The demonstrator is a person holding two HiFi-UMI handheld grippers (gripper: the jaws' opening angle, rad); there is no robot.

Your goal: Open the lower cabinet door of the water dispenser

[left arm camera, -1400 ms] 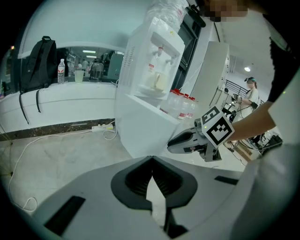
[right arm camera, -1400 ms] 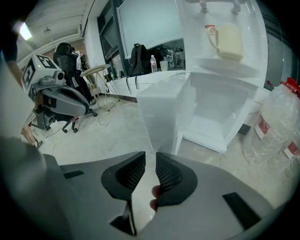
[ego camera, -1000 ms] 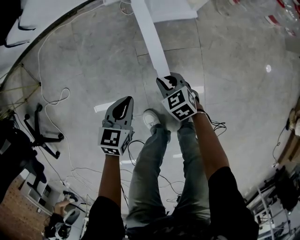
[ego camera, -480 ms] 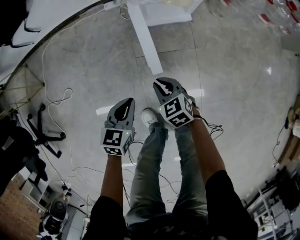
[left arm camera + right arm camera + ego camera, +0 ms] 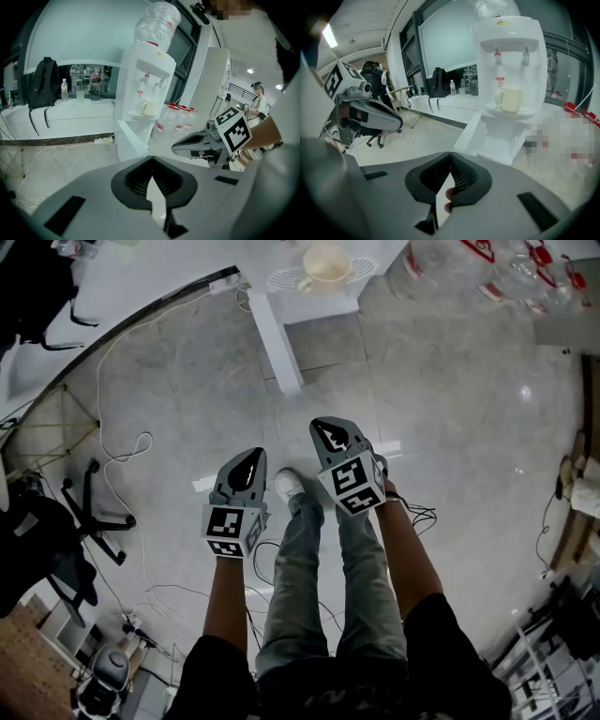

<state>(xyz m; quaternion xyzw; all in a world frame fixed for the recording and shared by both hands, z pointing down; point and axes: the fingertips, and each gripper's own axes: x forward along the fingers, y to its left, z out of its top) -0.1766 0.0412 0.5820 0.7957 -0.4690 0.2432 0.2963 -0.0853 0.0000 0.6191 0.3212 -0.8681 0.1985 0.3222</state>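
The white water dispenser (image 5: 508, 70) stands ahead with a cream cup (image 5: 507, 100) on its tray. Its lower cabinet door (image 5: 272, 338) stands swung open, sticking out over the floor; the door (image 5: 130, 140) also shows in the left gripper view. Both grippers hang in the air short of the door and touch nothing. My left gripper (image 5: 251, 456) is shut and empty, its tips meeting (image 5: 151, 158). My right gripper (image 5: 324, 426) is shut and empty too, its jaws closed tip to tip (image 5: 450, 153). Each gripper shows in the other's view.
Cables (image 5: 122, 437) and a power strip (image 5: 225, 282) lie on the grey floor at left, near an office chair base (image 5: 89, 507). Several water bottles (image 5: 525, 259) stand right of the dispenser. A black backpack (image 5: 44, 82) rests on the ledge. My shoe (image 5: 287, 486) is below the grippers.
Both grippers have pulled away from the open door's end, the right one most. The dispenser's tray and cup have come into the head view.
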